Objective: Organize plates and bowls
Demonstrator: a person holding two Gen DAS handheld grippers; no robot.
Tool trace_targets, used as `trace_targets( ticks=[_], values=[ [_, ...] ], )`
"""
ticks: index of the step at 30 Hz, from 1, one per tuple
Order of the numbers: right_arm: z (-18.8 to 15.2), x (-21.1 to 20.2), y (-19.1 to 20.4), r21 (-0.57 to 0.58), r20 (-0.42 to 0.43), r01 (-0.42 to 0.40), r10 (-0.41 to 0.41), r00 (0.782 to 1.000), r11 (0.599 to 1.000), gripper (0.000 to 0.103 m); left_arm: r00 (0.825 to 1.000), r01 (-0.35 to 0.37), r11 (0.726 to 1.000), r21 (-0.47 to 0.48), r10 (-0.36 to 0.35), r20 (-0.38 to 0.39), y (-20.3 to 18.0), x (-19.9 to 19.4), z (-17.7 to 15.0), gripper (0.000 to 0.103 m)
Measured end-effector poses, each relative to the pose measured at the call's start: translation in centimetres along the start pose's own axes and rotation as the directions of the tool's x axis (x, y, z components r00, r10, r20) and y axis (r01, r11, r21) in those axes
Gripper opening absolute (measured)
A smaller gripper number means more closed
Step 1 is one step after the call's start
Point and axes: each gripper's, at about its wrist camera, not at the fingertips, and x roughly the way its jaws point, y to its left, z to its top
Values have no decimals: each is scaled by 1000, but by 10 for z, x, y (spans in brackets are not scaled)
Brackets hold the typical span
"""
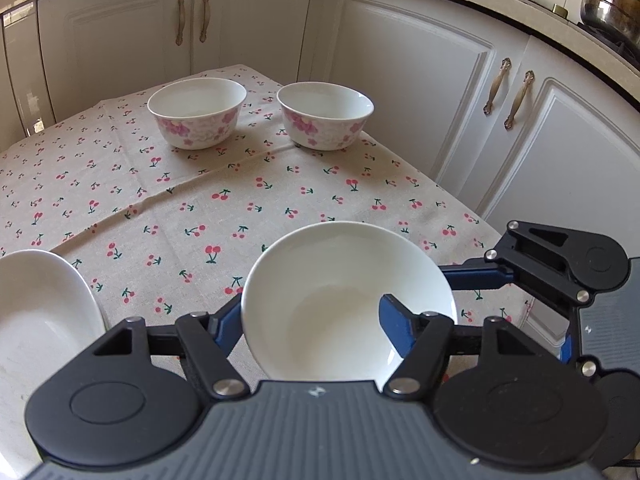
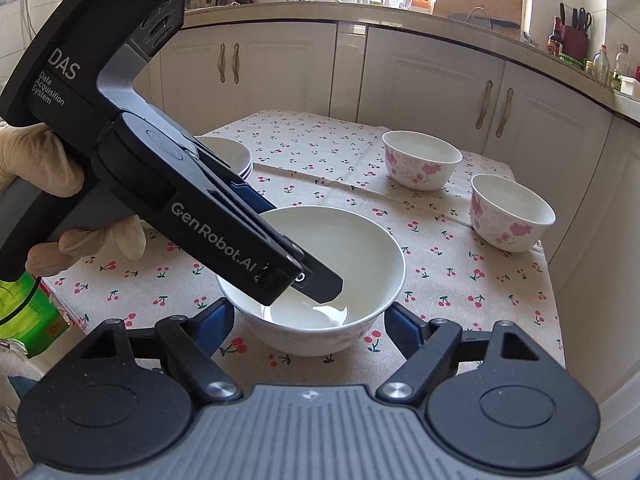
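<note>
A white bowl [image 1: 340, 300] [image 2: 320, 248] with a faint pink pattern outside sits on the cherry-print tablecloth [image 1: 180, 208]. My left gripper [image 1: 312, 320] is open and straddles the bowl's wall. One blue finger [image 1: 226, 328] is outside it, the other [image 1: 396, 320] inside and clear of the wall. In the right wrist view its black tip [image 2: 324, 288] dips into the bowl. My right gripper [image 2: 310, 316] clasps the bowl from outside, a finger against each side. Two flowered bowls [image 1: 196, 112] [image 1: 324, 116] stand at the far side. White plates [image 2: 236, 156] [image 1: 40, 312] lie to the left.
White cabinet doors [image 1: 420, 80] close in beyond the table's far and right edges. The table's right edge [image 1: 500, 236] runs close to the held bowl. A gloved hand [image 2: 36, 168] holds the left tool. A green package [image 2: 24, 312] sits off the table's left side.
</note>
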Motion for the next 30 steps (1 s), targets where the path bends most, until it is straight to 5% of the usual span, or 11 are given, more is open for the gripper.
trace_targets(
  ticks=[6, 9, 20, 30],
  values=[
    [-1, 2, -3, 12, -12, -6, 6, 1000, 1000, 86, 1000, 20, 1000, 1, -20, 12, 0, -1, 0, 75],
    [-2, 0, -1, -1, 8, -3, 3, 1000, 1000, 103, 1000, 11, 1000, 17, -12, 23, -1, -2, 0, 88],
    [1, -17, -9, -5, 31, 25, -25, 999, 1000, 103, 996, -61, 997, 54, 57, 67, 7, -17, 8, 98],
    [20, -43, -30, -35, 108, 166, -162, 981, 985, 103, 991, -80, 990, 113, 66, 120, 8, -32, 39, 100]
  ],
)
